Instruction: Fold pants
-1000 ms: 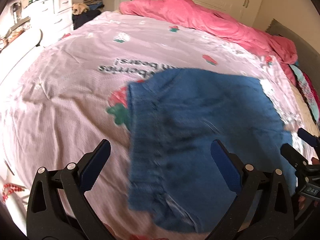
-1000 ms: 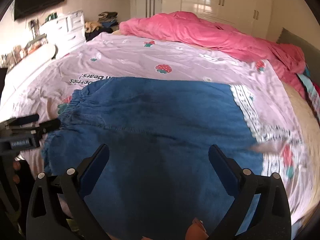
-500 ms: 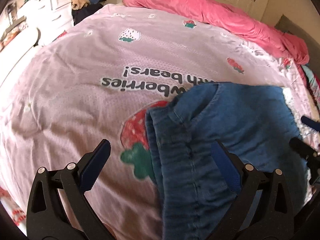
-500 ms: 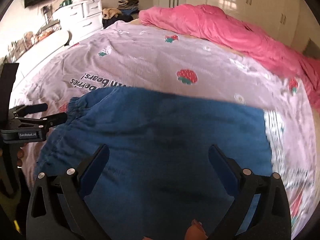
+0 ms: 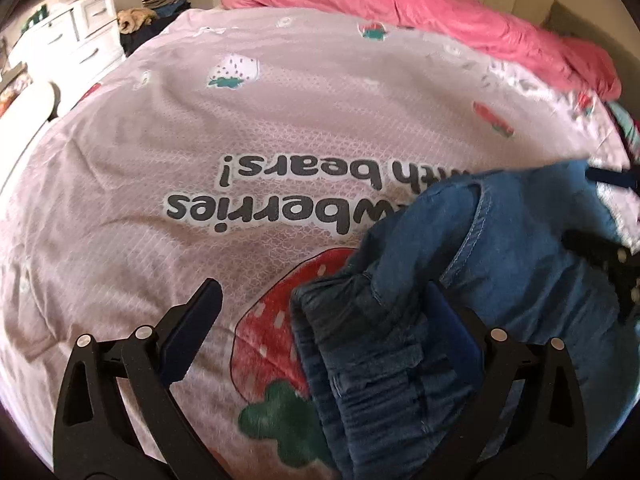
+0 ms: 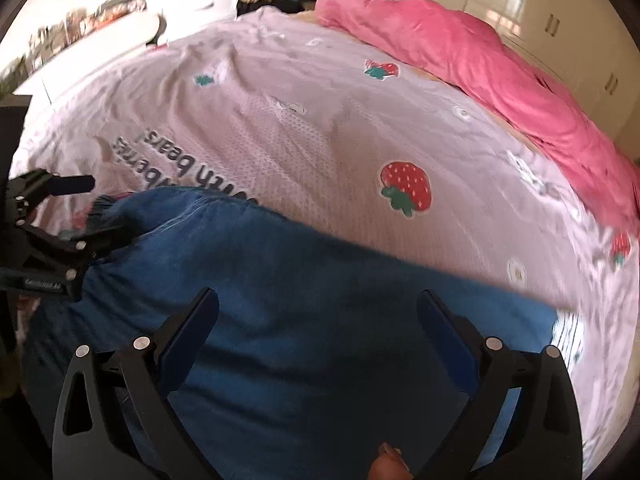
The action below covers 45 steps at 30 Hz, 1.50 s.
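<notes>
Grippers first: left hand-held black two-finger gripper [image 5: 316, 320] has jaws spread wide, nothing clamped; the gathered elastic waistband [image 5: 372, 364] of the blue denim pants [image 5: 520, 280] sits in the gap, bunched against the right-side pad, while the left-side pad is over bare sheet. Right hand-held black two-finger gripper [image 6: 318, 328] is equally wide open, hovering over the flat middle of the pants [image 6: 320, 300], holding nothing; whether its pads touch cloth, cannot tell. Pants lie on the lilac strawberry-print bed sheet [image 5: 200, 140], near edge of the bed, waistband end toward the left gripper, white lace-trimmed hem [image 6: 568, 332] toward the right. Waistband corner looks lifted and rumpled, top layer curling over. Judgement: step in hand is taking hold for the fold. To do it well: left gripper should close on the whole waistband thickness, all layers, close to the corner, not just the curled top ply. Right gripper needs to shift out to the hem end or outer seam; a pinch mid-panel will tent the cloth and drag wrinkles. Lift both ends level, keep light tension between them, lay edge onto edge, release only once flat. Risk: the denim bunches at the elastic, fold goes skewed. Crumpled pink quilt [image 6: 480, 60] at the far side is well apart, no interference.
</notes>
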Available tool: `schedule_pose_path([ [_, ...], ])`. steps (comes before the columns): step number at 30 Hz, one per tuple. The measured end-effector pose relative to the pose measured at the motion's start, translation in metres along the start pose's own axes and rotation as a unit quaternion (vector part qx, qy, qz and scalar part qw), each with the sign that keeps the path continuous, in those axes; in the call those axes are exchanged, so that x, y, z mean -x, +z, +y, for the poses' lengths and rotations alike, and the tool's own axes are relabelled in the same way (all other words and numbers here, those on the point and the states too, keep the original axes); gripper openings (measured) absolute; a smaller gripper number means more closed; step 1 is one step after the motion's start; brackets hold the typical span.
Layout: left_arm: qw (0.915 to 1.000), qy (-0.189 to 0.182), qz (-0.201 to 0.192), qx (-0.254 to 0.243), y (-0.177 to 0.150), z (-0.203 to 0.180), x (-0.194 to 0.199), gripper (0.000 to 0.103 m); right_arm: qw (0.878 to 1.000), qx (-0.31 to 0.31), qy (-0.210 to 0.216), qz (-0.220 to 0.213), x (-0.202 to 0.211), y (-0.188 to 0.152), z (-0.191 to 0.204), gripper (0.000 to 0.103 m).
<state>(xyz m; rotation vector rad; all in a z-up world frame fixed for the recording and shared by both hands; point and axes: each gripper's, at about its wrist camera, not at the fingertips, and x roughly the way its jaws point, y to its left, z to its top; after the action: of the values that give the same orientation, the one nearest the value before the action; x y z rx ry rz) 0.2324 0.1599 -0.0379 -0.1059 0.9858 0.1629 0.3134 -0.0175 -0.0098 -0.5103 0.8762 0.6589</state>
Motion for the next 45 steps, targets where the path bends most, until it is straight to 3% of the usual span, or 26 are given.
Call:
schedule_pose_path([
  [1,1.0000,-0.004,-0.002,-0.007,0.001,-0.002,-0.001,0.087,1.000,0.008,0.002,0.001,-0.006,0.006,0.000,0.099],
  [5,0.9986,-0.049,0.007,-0.020,0.003,-0.007,-0.008,0.052,1.000,0.015,0.007,0.019,-0.026,0.020,-0.005,0.099],
  [10,0.9978,-0.052,-0.020,-0.036,0.000,-0.009,0.003,0.033,0.998,0.048,0.016,0.044,-0.042,0.027,-0.001,0.099],
  [19,0.9954,-0.067,-0.059,-0.034,-0.005,-0.010,0.028,0.030,0.989,0.137,0.015,0.052,-0.062,0.033,0.019,0.094],
  [21,0.9954,-0.068,-0.059,-0.033,-0.006,-0.009,0.029,0.030,0.989,0.133,0.041,0.047,-0.063,0.031,0.023,0.063],
  [23,0.9954,-0.069,-0.059,-0.032,-0.008,-0.010,0.030,0.030,0.989,0.129,0.063,0.031,-0.058,0.027,0.029,0.042],
  [27,0.9952,-0.059,-0.068,-0.038,-0.012,-0.012,0.034,0.030,0.992,0.118,0.055,0.000,-0.042,0.014,0.037,0.017],
  [30,0.9949,-0.061,-0.074,-0.033,-0.014,-0.011,0.038,0.030,0.994,0.092,0.052,-0.020,-0.023,0.004,0.036,0.011],
  [35,0.9927,-0.062,-0.098,-0.034,-0.020,-0.014,0.057,0.030,0.996,0.034,0.059,-0.061,0.022,-0.009,0.028,0.010],
  [45,0.9844,-0.057,-0.162,-0.040,-0.048,-0.028,0.108,0.030,0.991,-0.003,0.068,-0.117,0.093,-0.057,0.045,0.010],
])
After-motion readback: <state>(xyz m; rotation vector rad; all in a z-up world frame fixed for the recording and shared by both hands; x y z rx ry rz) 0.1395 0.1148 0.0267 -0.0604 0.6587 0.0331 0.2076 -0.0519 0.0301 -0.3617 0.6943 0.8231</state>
